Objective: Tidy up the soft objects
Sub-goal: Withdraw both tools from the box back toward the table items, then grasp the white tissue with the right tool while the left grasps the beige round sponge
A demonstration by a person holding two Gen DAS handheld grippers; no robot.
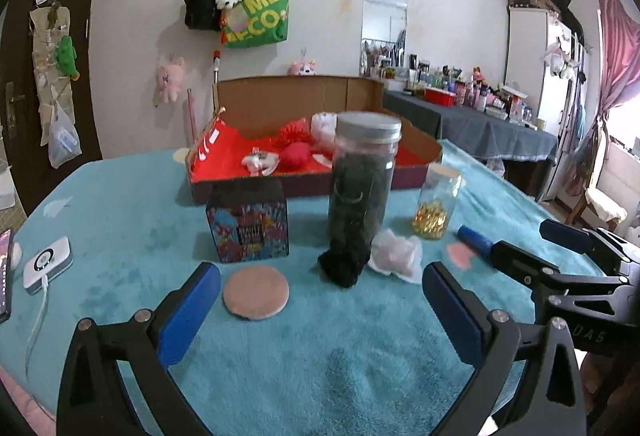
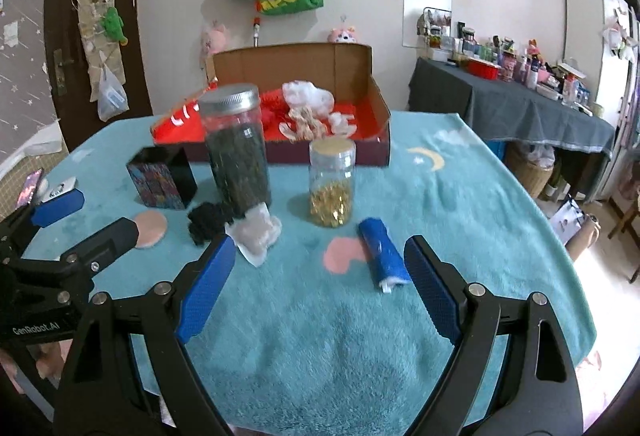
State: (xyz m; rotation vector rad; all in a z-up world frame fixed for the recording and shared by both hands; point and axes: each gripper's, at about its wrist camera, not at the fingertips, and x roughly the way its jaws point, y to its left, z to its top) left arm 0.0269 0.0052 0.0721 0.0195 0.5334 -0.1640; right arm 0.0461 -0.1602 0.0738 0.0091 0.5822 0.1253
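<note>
I hold left gripper [image 1: 320, 312] and right gripper [image 2: 318, 284] spread wide, empty | risk: black fuzzy clump [image 1: 343, 264] at 12 touches tall jar [image 1: 362, 180], a nudge topples it | white crumpled pouch [image 2: 256, 234] at 11, blue roll [image 2: 382, 254] at 1, flat round pad [image 1: 255, 291] | cardboard box [image 1: 416, 144] beyond

Teal blanket [image 2: 460, 204], red-lined box [image 2: 376, 124], blue roll [image 2: 382, 252], black pom-pom [image 1: 342, 264], pink pad [image 1: 256, 292].
</note>
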